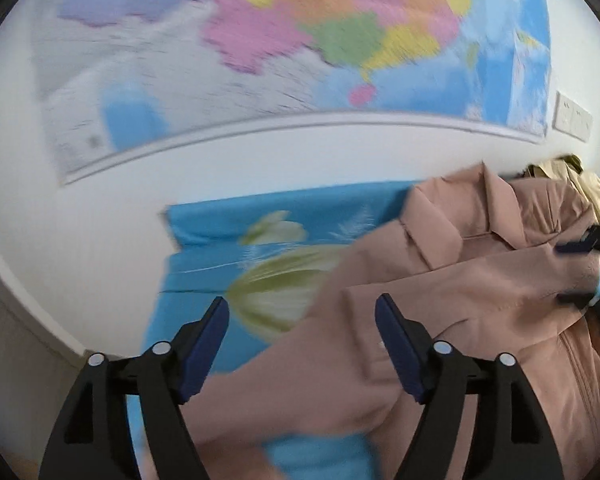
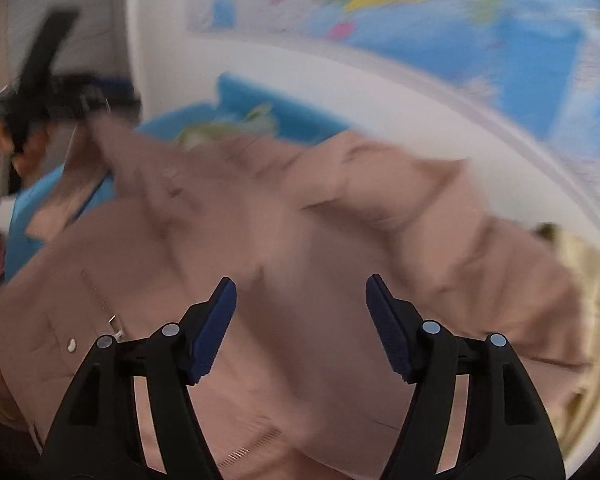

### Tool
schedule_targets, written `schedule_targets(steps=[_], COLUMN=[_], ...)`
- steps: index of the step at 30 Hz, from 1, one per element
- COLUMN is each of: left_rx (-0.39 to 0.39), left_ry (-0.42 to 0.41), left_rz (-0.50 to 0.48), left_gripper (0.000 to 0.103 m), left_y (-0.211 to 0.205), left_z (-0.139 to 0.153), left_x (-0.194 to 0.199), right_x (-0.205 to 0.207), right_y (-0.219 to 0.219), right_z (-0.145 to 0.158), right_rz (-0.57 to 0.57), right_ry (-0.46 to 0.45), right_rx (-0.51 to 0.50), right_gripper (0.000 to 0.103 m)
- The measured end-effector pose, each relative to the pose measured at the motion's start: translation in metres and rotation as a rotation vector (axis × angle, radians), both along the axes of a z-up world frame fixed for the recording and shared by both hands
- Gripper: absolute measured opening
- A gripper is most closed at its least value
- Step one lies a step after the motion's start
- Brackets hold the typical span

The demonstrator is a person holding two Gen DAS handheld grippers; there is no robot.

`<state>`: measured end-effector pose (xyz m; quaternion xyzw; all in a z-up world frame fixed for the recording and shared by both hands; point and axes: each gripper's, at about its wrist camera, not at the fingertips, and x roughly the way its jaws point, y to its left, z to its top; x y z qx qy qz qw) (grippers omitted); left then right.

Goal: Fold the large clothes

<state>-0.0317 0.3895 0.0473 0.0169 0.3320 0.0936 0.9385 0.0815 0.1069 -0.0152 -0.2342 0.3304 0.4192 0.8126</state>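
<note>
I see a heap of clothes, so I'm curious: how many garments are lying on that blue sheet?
2. A pink jacket is spread across the blue sheet. A cream garment is bunched behind it near the wall. More may be hidden beneath.

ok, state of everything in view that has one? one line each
left gripper: open, nothing between its fingers
right gripper: open, above the coat, gripping nothing
pink coat: spread rumpled on the bed, one sleeve across the body, fold unfinished
blue floral sheet: flat, partly covered by the coat
cream garment: bunched beside the coat
</note>
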Motion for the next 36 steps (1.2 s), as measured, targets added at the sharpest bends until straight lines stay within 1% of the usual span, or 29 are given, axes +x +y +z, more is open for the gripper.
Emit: schedule_targets(steps=[1,3,6,10,12,13,14,15,16,17,18,19,20,22,24,26,28,31,33,34,35,36], left_rx=[0.007,0.014,0.006,-0.009,-0.007,-0.009,-0.015,-0.029,-0.048,-0.067,-0.073,-0.079,-0.098,-0.127,-0.135,-0.138,-0.138,-0.146,-0.150,-0.155,-0.159,-0.163], left_ry=[-0.003,0.008,0.060,0.147,0.179,0.190,0.203,0.209,0.216,0.226,0.231,0.235,0.241,0.232,0.204,0.191,0.185,0.188,0.189,0.190,0.189,0.189], left_rz=[0.017,0.051,0.085,0.115,0.116,0.117,0.116,0.110,0.107,0.112,0.122,0.124,0.123,0.111,0.097,0.091,0.083,0.080,0.076,0.075,0.075,0.074], left_gripper=[0.077,0.078,0.079,0.079,0.079,0.078,0.069,0.059,0.040,0.030,0.024,0.011,0.004,0.003,0.003,0.003,0.003,0.004,0.004,0.004,0.004,0.004], left_y=[0.003,0.016,0.034,0.054,0.060,0.062,0.066,0.069,0.072,0.076,0.079,0.082,0.084,0.087,0.086,0.087,0.086,0.086,0.086,0.086,0.086,0.085], left_z=[0.002,0.001,-0.014,-0.045,-0.056,-0.060,-0.065,-0.068,-0.071,-0.073,-0.075,-0.077,-0.078,-0.077,-0.070,-0.062,-0.056,-0.053,-0.052,-0.052,-0.052,-0.052], left_x=[-0.011,-0.031,-0.050,-0.071,-0.075,-0.075,-0.074,-0.073,-0.073,-0.070,-0.069,-0.068,-0.067,-0.068,-0.073,-0.075,-0.076,-0.075,-0.075,-0.076,-0.076,-0.076], right_x=[0.002,0.013,0.028,0.024,0.015,0.007,-0.006,-0.012,-0.025,-0.034,-0.048,-0.061,-0.072,-0.092,-0.112,-0.134,-0.153,-0.187,-0.201,-0.208,-0.213,-0.214], right_y=[0.009,0.012,0.008,-0.010,-0.014,-0.014,-0.009,-0.002,0.009,0.021,0.035,0.049,0.064,0.092,0.117,0.139,0.162,0.193,0.205,0.208,0.211,0.213], right_z=[-0.010,-0.027,-0.042,-0.031,-0.019,-0.012,-0.005,0.000,0.006,0.008,0.010,0.010,0.008,0.005,-0.002,-0.009,-0.015,-0.027,-0.036,-0.040,-0.045,-0.047], right_rz=[0.003,-0.024,-0.089,-0.097,-0.056,-0.021,0.017,0.049,0.098,0.134,0.188,0.241,0.291,0.361,0.422,0.470,0.515,0.589,0.609,0.621,0.618,0.615], right_ry=[0.016,0.069,0.122,0.162,0.191,0.202,0.207,0.208,0.204,0.204,0.210,0.216,0.221,0.226,0.243,0.232,0.201,0.102,0.047,0.020,-0.028,-0.036], right_rx=[-0.027,-0.070,-0.099,-0.047,0.011,0.041,0.066,0.079,0.092,0.095,0.098,0.105,0.105,0.096,0.079,0.061,0.036,-0.040,-0.089,-0.109,-0.129,-0.127], right_gripper=[0.064,0.057,0.057,0.058,0.059,0.061,0.066,0.068,0.069,0.069,0.069,0.069,0.070,0.070,0.070,0.070,0.070,0.070,0.070,0.066,0.064,0.063])
